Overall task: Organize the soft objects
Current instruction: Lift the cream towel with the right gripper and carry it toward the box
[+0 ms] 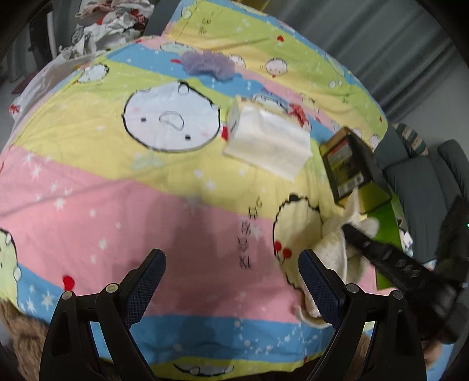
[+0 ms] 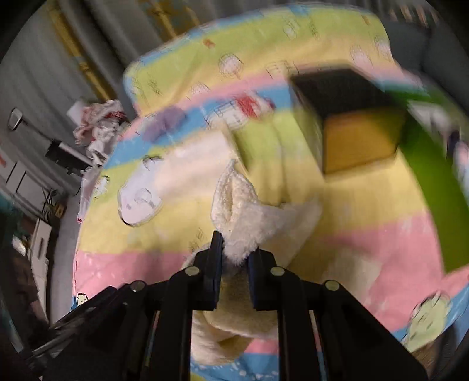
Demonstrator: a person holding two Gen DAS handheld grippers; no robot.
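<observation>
- Gripping a cream fluffy cloth [image 2: 243, 214], the right gripper [image 2: 234, 263] had its fingers [image 2: 215, 263] clamped on a bunched fold of it, the rest hanging down over the bed [image 2: 366, 234].
- From the left wrist view, the same cream fluffy cloth [image 1: 337, 252] sat near the right edge of the striped cartoon-print quilt [image 1: 146, 205], with the right gripper [image 1: 351, 231] reaching in from the right.
- The left gripper [image 1: 231, 272] hovered over the pink stripe with its fingers [image 1: 149, 278] wide apart and nothing between them.
- A folded white cloth [image 1: 269, 143] lay flat in the middle of the quilt, well apart from both grippers.
- A dark open box [image 1: 351, 164] stood just beside the cream cloth at the quilt's right edge; in the right wrist view the box [image 2: 351, 117] was blurred.
- A small purple fuzzy item [image 1: 208, 64] lay toward the far side of the quilt.
- A heap of crumpled clothes [image 1: 111, 23] lay beyond the bed's far left corner.
</observation>
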